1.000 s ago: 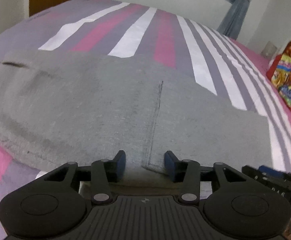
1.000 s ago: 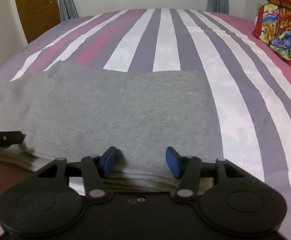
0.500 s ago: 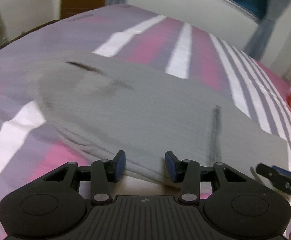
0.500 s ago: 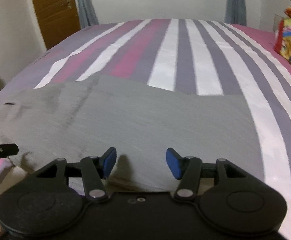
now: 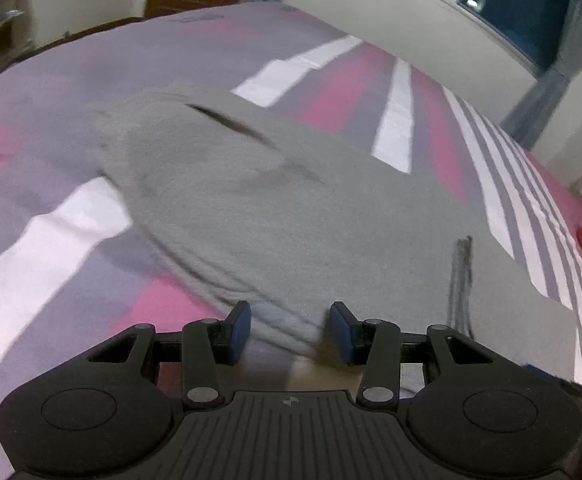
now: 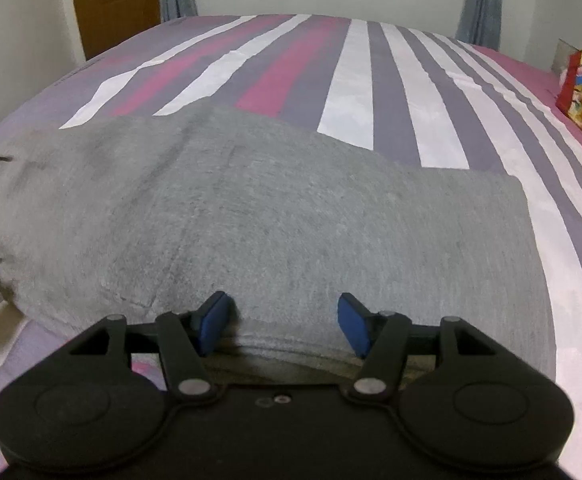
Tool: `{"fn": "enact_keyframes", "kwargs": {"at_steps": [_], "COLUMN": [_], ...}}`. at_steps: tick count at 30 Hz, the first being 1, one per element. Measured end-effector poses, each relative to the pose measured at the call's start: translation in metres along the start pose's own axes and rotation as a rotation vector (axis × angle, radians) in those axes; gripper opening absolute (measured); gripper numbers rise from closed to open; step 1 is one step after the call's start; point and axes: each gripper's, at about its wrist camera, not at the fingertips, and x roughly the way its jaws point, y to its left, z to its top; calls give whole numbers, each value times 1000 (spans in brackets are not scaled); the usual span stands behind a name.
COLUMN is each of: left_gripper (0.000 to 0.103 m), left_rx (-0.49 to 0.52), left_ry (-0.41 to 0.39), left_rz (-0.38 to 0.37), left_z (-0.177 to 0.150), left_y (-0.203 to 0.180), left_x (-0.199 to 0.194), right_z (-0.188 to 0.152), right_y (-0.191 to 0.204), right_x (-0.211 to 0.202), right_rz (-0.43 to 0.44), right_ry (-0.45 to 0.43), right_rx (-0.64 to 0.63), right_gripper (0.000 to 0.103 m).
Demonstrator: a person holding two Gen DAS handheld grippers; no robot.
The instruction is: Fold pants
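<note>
Grey pants (image 6: 291,220) on striped bedsheet (image 6: 431,92) | left claw (image 5: 289,330) released | right claw (image 6: 283,322) released

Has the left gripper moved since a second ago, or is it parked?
Yes. The left gripper has swung left along the near edge of the gray pants: the dark seam line, earlier between its fingers, now lies off to its right.

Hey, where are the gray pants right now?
The pants lie spread across the striped bed, filling the middle of both wrist views. Their near edge sits between the open fingers of the left gripper and right gripper.
</note>
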Motion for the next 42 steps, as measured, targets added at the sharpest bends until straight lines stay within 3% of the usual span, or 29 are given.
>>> {"fn": "enact_keyframes", "kwargs": {"at_steps": [4, 11, 14, 29, 42], "left_gripper": [44, 44, 44, 44, 44], "left_rx": [-42, -161, -210, -318, -555], "left_ry": [-1, 6, 10, 62, 39], "left_rz": [23, 25, 2, -85, -199], "left_z": [3, 11, 16, 24, 34], "left_y": [23, 60, 68, 76, 103], "left_x": [0, 5, 11, 50, 88], "right_z": [6, 19, 9, 1, 0], "right_y": [5, 11, 11, 13, 11], "right_x": [-7, -17, 5, 5, 5], "right_rz": [-7, -2, -19, -16, -9], "right_ry": [9, -65, 21, -19, -21], "right_rx": [8, 61, 51, 34, 26], "right_gripper": [61, 62, 68, 73, 74]}}
